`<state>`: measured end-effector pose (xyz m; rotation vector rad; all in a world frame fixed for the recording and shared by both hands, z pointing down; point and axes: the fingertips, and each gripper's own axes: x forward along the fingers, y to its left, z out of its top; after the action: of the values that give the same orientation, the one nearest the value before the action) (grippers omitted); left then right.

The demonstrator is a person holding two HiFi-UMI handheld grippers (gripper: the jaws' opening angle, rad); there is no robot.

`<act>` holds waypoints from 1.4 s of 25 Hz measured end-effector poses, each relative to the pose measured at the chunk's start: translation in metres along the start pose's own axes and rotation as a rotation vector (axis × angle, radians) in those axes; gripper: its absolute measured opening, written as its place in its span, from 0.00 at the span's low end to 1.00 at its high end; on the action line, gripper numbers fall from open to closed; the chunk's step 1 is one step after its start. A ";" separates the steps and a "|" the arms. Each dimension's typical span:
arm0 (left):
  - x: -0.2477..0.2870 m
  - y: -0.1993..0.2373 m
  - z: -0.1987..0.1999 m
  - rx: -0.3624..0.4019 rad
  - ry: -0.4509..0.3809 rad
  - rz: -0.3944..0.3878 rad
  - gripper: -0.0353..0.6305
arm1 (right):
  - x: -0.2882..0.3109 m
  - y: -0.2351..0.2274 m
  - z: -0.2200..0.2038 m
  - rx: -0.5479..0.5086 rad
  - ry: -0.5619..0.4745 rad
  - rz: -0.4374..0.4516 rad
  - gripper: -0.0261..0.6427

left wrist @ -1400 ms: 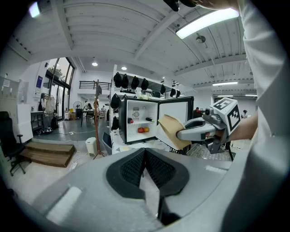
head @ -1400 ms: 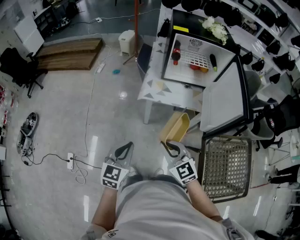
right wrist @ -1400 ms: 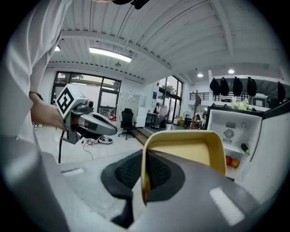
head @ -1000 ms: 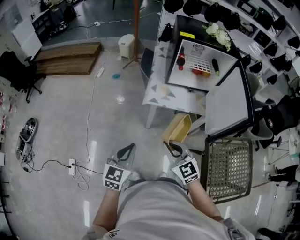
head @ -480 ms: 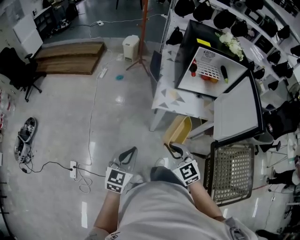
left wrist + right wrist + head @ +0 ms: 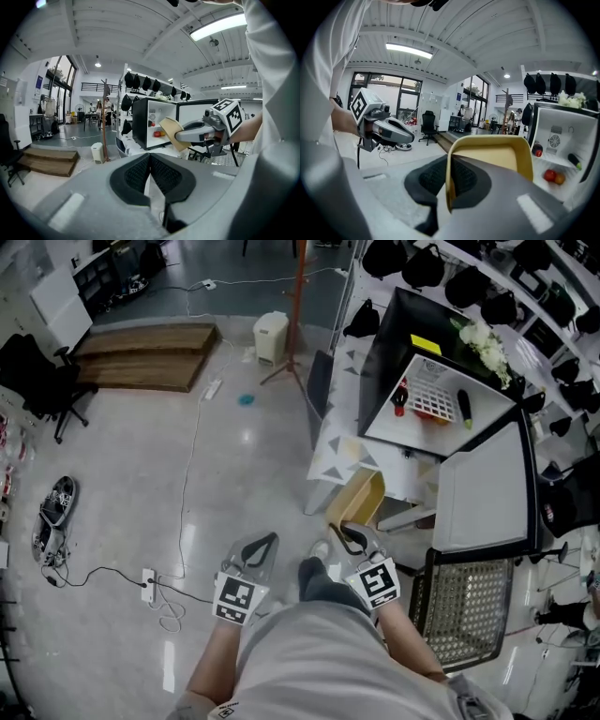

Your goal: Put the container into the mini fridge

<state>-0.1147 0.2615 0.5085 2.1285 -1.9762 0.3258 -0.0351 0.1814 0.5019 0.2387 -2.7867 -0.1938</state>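
Note:
A shallow yellow container (image 6: pixel 357 499) hangs in front of me, my right gripper (image 6: pixel 344 538) shut on its near rim; in the right gripper view the container (image 6: pixel 497 157) stands upright between the jaws. My left gripper (image 6: pixel 257 548) is shut and empty, held level beside the right one. The mini fridge (image 6: pixel 424 404) stands ahead to the right on a low white table (image 6: pixel 339 448), its door (image 6: pixel 485 484) swung wide. Inside I see a white shelf with a dark red bottle (image 6: pixel 401 397), red fruit (image 6: pixel 553 176) and a dark green item (image 6: pixel 463 406).
A metal mesh chair (image 6: pixel 466 619) stands close on my right, below the fridge door. A rack of black hats (image 6: pixel 487 296) lines the wall behind the fridge. A red pole stand (image 6: pixel 297 306), a white bin (image 6: pixel 272 336) and floor cables (image 6: pixel 164 587) lie to the left.
I have walked forward and turned left a little. The fridge and chair have slid rightward in the head view. Both grippers keep their pose, the container still held.

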 end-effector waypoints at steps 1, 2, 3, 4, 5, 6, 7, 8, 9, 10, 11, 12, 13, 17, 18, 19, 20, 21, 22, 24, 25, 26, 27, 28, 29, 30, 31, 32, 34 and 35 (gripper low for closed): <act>0.011 0.004 0.004 0.000 0.002 0.002 0.07 | 0.005 -0.012 0.000 0.002 -0.002 0.002 0.05; 0.022 0.008 0.009 0.000 0.002 0.005 0.07 | 0.009 -0.024 0.001 0.001 -0.005 0.003 0.05; 0.033 0.012 0.015 0.001 0.002 0.008 0.07 | 0.014 -0.037 0.002 0.000 -0.008 0.004 0.05; 0.045 0.015 0.021 0.005 0.002 0.011 0.07 | 0.018 -0.051 0.002 0.002 -0.013 0.003 0.05; 0.057 0.018 0.028 0.010 0.002 0.014 0.07 | 0.021 -0.067 0.003 0.005 -0.019 0.000 0.05; 0.070 0.021 0.035 0.014 0.002 0.016 0.07 | 0.024 -0.082 0.004 0.009 -0.025 -0.004 0.05; 0.082 0.023 0.041 0.016 0.001 0.019 0.07 | 0.027 -0.097 0.004 0.012 -0.029 -0.007 0.05; 0.095 0.025 0.046 0.017 0.000 0.021 0.07 | 0.029 -0.111 0.005 0.011 -0.034 -0.010 0.05; 0.107 0.026 0.052 0.017 -0.001 0.023 0.07 | 0.031 -0.124 0.006 0.006 -0.040 -0.012 0.05; 0.120 0.028 0.056 0.018 0.000 0.024 0.07 | 0.033 -0.137 0.008 -0.002 -0.046 -0.014 0.05; 0.133 0.030 0.060 0.020 0.002 0.022 0.07 | 0.034 -0.150 0.010 -0.009 -0.054 -0.018 0.05; 0.145 0.030 0.064 0.022 0.004 0.019 0.07 | 0.034 -0.162 0.012 -0.013 -0.063 -0.024 0.05; 0.158 0.031 0.069 0.024 0.003 0.014 0.07 | 0.034 -0.175 0.013 -0.015 -0.070 -0.030 0.05; 0.204 0.028 0.089 0.038 -0.009 -0.009 0.06 | 0.030 -0.220 0.015 -0.016 -0.088 -0.060 0.05; 0.214 0.025 0.093 0.044 -0.010 -0.018 0.07 | 0.027 -0.229 0.013 -0.015 -0.086 -0.070 0.05; 0.224 0.023 0.096 0.051 -0.009 -0.028 0.07 | 0.025 -0.238 0.010 -0.013 -0.082 -0.081 0.05; 0.234 0.020 0.099 0.058 -0.007 -0.040 0.07 | 0.022 -0.246 0.006 -0.011 -0.078 -0.094 0.05; 0.243 0.016 0.102 0.065 -0.005 -0.053 0.07 | 0.019 -0.254 0.003 -0.007 -0.077 -0.107 0.05; 0.252 0.012 0.104 0.072 -0.004 -0.067 0.07 | 0.016 -0.261 0.000 -0.002 -0.076 -0.120 0.05; 0.266 0.005 0.108 0.088 0.000 -0.096 0.07 | 0.009 -0.274 -0.007 0.008 -0.070 -0.146 0.05; 0.273 0.002 0.109 0.096 0.003 -0.108 0.07 | 0.006 -0.279 -0.010 0.012 -0.063 -0.160 0.05; 0.279 -0.001 0.110 0.102 0.006 -0.120 0.07 | 0.002 -0.284 -0.013 0.017 -0.056 -0.174 0.05; 0.285 -0.003 0.111 0.107 0.008 -0.132 0.07 | -0.001 -0.289 -0.017 0.023 -0.048 -0.189 0.05; 0.290 -0.004 0.112 0.110 0.008 -0.144 0.07 | -0.004 -0.294 -0.020 0.029 -0.041 -0.203 0.05; 0.296 -0.006 0.114 0.111 0.007 -0.157 0.07 | -0.006 -0.298 -0.023 0.033 -0.032 -0.217 0.05; 0.302 -0.007 0.115 0.111 0.005 -0.170 0.07 | -0.009 -0.302 -0.026 0.035 -0.023 -0.229 0.05; 0.307 -0.008 0.116 0.113 0.004 -0.184 0.07 | -0.011 -0.306 -0.029 0.036 -0.013 -0.240 0.05; 0.312 -0.009 0.117 0.115 0.003 -0.199 0.07 | -0.012 -0.310 -0.032 0.041 -0.005 -0.253 0.05; 0.323 -0.011 0.119 0.120 0.003 -0.232 0.07 | -0.015 -0.318 -0.036 0.055 0.008 -0.283 0.05; 0.329 -0.012 0.120 0.123 0.004 -0.251 0.07 | -0.015 -0.322 -0.039 0.062 0.016 -0.299 0.05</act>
<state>-0.0778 -0.0866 0.4949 2.4165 -1.7003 0.4147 0.0380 -0.1348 0.4812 0.6706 -2.7316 -0.1752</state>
